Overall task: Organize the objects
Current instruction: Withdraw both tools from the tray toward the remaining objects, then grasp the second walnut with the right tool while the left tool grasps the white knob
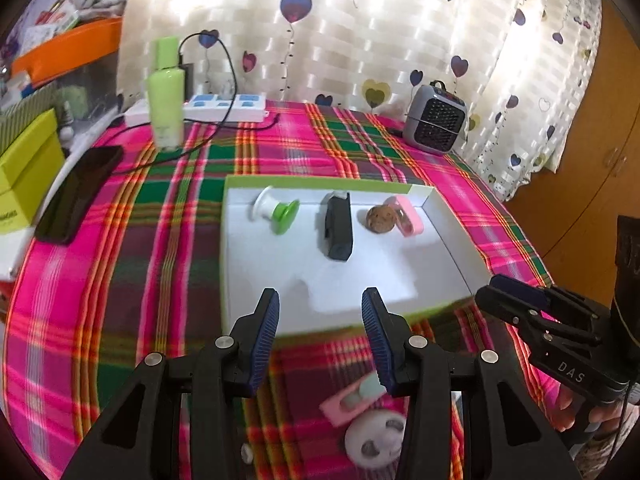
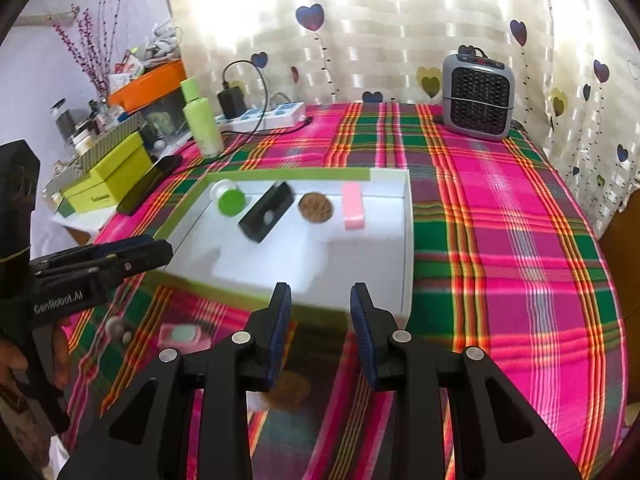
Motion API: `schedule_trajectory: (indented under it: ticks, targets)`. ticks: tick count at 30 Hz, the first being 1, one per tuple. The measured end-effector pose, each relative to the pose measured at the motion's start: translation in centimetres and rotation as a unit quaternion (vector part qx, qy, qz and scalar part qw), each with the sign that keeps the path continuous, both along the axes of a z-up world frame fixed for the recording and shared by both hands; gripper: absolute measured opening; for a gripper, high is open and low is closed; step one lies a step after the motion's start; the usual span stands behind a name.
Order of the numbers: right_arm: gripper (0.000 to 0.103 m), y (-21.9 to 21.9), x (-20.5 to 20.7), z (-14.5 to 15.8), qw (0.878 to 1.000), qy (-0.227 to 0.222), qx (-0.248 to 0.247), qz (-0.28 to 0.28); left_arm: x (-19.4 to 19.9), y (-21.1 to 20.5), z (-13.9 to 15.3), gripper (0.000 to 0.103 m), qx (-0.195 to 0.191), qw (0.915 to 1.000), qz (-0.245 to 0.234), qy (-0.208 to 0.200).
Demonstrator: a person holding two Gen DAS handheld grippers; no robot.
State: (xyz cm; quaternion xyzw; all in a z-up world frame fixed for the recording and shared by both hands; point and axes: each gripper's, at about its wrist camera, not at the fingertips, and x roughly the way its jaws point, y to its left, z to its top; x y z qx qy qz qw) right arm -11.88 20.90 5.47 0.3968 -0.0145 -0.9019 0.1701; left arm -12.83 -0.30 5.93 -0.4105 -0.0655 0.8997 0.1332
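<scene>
Surface: a table under a plaid cloth of pink, green and orange; the pictures are a little blurred.
Room: a pale curtain with heart prints hangs behind the far edge; a wooden cupboard stands to the right.
Far edge: a small grey heater at far right, a white power strip with a black cable, and a green bottle at far left.
Left side: a black phone beside lime-green boxes.
Tray: a white shallow box with green-edged walls lies mid-table.
In the tray: along its far wall, left to right, a green-and-white spool, a black case, a brown ball and a pink case.
Near the tray: on the cloth just beside the near wall lie a second pink case and a white round toy.
Left gripper: jaws apart, nothing between them, over the tray's near wall.
Right gripper: jaws apart and empty, over the tray's near right corner.
Open room: the cloth to the right of the tray is bare.
</scene>
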Motion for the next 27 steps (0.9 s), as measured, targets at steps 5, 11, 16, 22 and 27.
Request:
schedule_trajectory:
  ticks: [5, 11, 16, 22, 27]
  targets:
    - [0.032, -0.2, 1.4, -0.6, 1.000, -0.006, 0.002, 0.008, 1.6, -1.3, 0.1, 0.042, 0.005, 0.9999, 0.014, 0.003]
    - [0.032, -0.1, 2.2, -1.1, 1.000, -0.010, 0.001, 0.007, 3.0, -3.0, 0.0, 0.042, 0.012, 0.9995, 0.030, 0.003]
    - [0.032, 0.2, 2.7, -1.5, 1.000, -0.015, -0.004, 0.005, 4.0, -4.4, -0.5, 0.042, 0.014, 0.9990, 0.043, -0.002]
    - [0.032, 0.3, 3.1, -2.1, 1.000, -0.024, -0.013, 0.009, 4.9, -5.5, -1.6, 0.042, 0.015, 0.9983, 0.054, -0.015]
    - [0.032, 0.1, 3.3, -2.5, 0.999, -0.030, -0.015, 0.017, 5.5, -6.2, -2.5, 0.042, 0.014, 0.9979, 0.058, -0.026]
